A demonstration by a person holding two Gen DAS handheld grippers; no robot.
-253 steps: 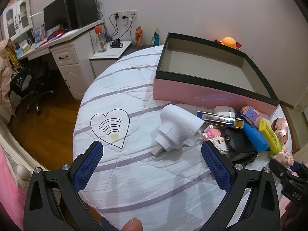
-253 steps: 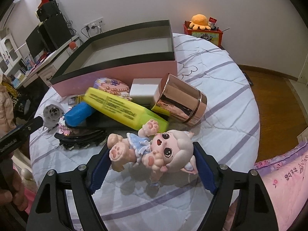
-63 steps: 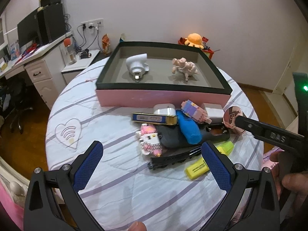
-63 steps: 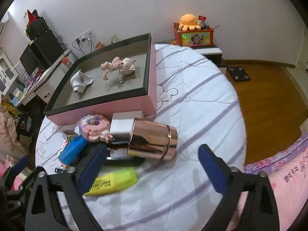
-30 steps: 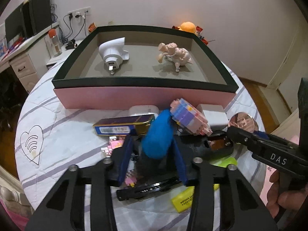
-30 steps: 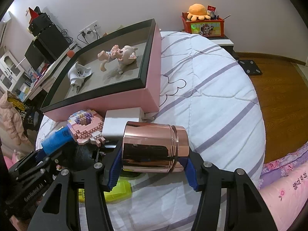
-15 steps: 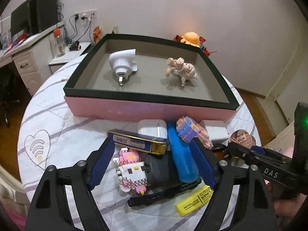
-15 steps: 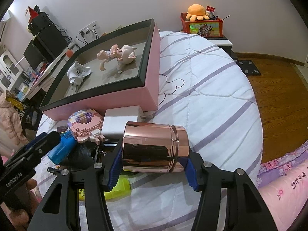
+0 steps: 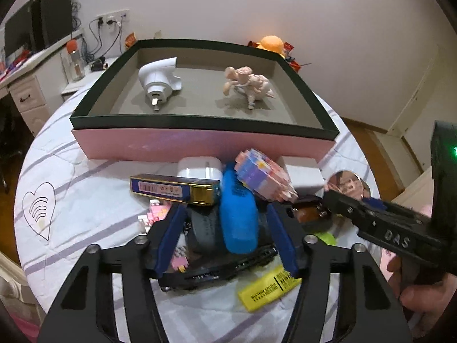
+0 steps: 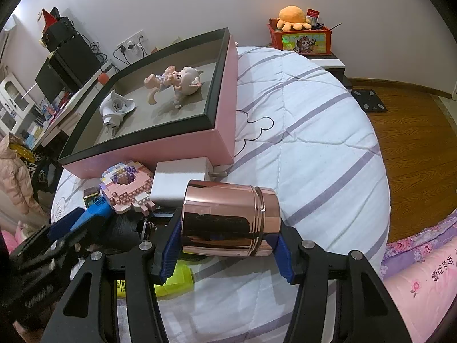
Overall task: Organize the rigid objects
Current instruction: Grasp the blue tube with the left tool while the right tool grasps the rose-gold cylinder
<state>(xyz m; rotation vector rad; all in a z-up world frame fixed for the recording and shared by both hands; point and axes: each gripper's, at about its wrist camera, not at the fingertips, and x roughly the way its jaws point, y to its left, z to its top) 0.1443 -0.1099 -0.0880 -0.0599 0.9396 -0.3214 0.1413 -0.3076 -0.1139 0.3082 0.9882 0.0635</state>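
The left gripper (image 9: pixel 225 228) is straddling a blue cylinder (image 9: pixel 238 214) and a dark grey roll (image 9: pixel 204 230) at lower centre of the left view; its jaws have just been closing, and the blue pads are standing close beside these two items, with contact not discernible. The right gripper (image 10: pixel 225 243) is clamping a rose-gold metal can (image 10: pixel 228 218) lying on its side at lower centre of the right view, one pad pressing on each end. Around the fingers, a pile is lying on the striped white bedcover (image 10: pixel 314 143): a pink brick toy (image 9: pixel 264 177), a blue and gold box (image 9: pixel 174 190), a white charger (image 10: pixel 180 183) and a yellow highlighter (image 9: pixel 268 290). Beyond the pile, in the upper centre of the left view, a pink box with a dark rim (image 9: pixel 200 143) is sitting open, containing a white plug adapter (image 9: pixel 158 81) on the left and a doll figurine (image 9: pixel 248 84) on the right, well apart.
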